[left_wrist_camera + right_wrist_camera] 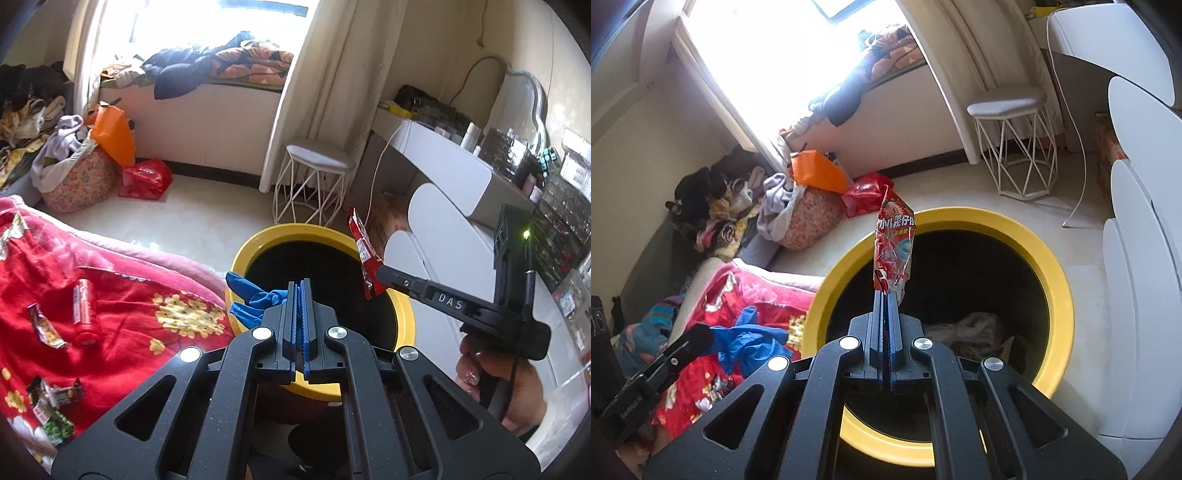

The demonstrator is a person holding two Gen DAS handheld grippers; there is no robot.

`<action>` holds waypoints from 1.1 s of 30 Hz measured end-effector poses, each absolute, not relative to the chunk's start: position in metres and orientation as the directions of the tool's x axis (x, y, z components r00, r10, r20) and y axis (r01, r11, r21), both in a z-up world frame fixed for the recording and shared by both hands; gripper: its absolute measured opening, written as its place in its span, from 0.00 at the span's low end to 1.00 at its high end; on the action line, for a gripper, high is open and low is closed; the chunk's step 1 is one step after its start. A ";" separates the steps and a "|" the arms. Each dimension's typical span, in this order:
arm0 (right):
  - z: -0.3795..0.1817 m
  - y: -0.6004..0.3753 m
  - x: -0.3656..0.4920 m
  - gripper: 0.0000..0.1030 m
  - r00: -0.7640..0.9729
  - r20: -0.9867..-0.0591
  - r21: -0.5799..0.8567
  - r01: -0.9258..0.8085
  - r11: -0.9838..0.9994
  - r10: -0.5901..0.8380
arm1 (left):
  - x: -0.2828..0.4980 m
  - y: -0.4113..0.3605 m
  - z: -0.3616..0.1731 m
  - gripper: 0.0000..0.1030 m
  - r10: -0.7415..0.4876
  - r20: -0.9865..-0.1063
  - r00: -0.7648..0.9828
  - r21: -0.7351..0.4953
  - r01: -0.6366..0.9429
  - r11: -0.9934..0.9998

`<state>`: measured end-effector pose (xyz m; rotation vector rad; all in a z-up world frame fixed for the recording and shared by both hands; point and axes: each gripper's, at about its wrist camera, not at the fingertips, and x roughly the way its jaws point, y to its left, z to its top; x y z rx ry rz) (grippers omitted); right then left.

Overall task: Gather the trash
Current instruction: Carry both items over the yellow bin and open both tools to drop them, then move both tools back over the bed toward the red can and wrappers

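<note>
Inside yellow bin [1060,302], crumpled contents dim, possibly paper [975,325].

White wire-legged stool [318,157] beside the cream curtain [332,74]. Floral cloth bag [79,177] on the floor, orange bag [112,134] against it. Bedding [236,59] heaped on the window ledge.

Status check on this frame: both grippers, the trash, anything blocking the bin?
Left gripper shut on blue glove at yellow bin rim. Right gripper shut on red wrapper over the bin's mouth. Nothing blocking. More wrappers on red blanket.
</note>
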<state>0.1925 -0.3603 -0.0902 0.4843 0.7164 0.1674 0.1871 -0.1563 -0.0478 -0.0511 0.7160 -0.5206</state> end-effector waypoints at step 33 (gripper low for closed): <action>-0.096 -0.380 0.188 0.56 0.746 -0.618 0.484 0.113 0.868 0.248 | 0.195 -0.184 -0.060 0.86 -0.435 -0.631 0.642 -0.158 0.443 0.882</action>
